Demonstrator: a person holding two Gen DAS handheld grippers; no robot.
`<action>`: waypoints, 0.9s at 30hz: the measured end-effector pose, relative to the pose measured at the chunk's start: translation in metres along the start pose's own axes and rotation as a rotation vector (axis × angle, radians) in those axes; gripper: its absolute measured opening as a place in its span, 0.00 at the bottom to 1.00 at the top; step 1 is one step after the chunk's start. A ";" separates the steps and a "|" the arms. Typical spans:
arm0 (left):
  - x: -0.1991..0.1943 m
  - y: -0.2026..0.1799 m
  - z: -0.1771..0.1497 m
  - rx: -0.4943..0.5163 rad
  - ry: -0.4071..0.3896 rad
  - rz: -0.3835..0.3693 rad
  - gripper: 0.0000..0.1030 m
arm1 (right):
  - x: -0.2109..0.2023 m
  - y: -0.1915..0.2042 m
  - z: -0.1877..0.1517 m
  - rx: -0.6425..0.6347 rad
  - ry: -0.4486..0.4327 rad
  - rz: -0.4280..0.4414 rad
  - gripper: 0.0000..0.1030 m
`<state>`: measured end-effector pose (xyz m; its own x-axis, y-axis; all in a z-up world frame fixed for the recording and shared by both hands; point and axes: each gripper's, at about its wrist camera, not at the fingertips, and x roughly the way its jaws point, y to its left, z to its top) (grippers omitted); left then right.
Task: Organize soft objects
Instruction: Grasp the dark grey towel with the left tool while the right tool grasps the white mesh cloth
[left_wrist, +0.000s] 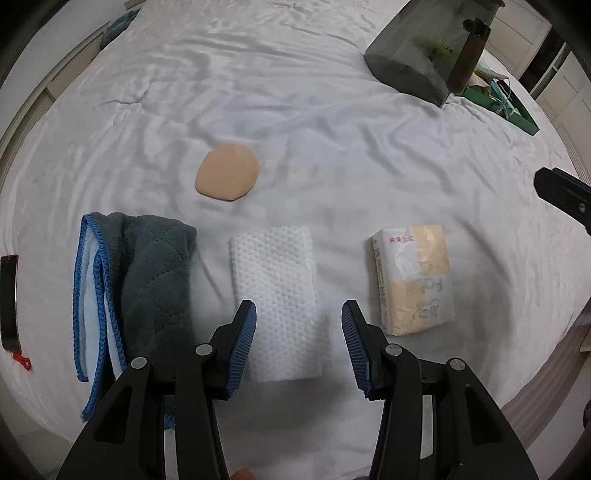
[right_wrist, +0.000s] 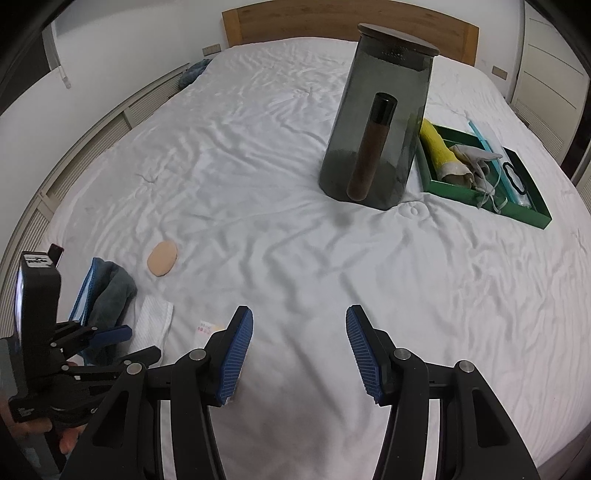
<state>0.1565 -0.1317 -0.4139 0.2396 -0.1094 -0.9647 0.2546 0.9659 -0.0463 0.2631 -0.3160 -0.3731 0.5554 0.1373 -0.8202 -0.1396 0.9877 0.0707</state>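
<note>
We hold the left gripper, jaws apart, over the folded white dimpled cloth at lower centre; a grey blue-edged towel lies left, a wrapped tissue pack right, a round beige pad above, all on the white bed.

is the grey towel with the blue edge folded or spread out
Folded. The grey towel lies doubled in a long strip, its blue trim running in parallel lines along one side, left of the white cloth.
</note>
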 end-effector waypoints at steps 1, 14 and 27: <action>0.002 0.000 0.000 0.000 0.002 0.003 0.41 | 0.000 0.000 0.000 0.000 0.000 -0.001 0.52; -0.028 0.030 0.002 -0.038 -0.052 0.038 0.41 | 0.016 0.019 0.006 -0.014 -0.002 0.041 0.52; -0.037 0.099 -0.004 -0.124 -0.054 0.081 0.47 | 0.052 0.083 0.015 -0.066 0.008 0.140 0.52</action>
<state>0.1694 -0.0316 -0.3835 0.3052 -0.0388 -0.9515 0.1158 0.9933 -0.0034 0.2931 -0.2253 -0.4013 0.5201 0.2720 -0.8096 -0.2686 0.9519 0.1473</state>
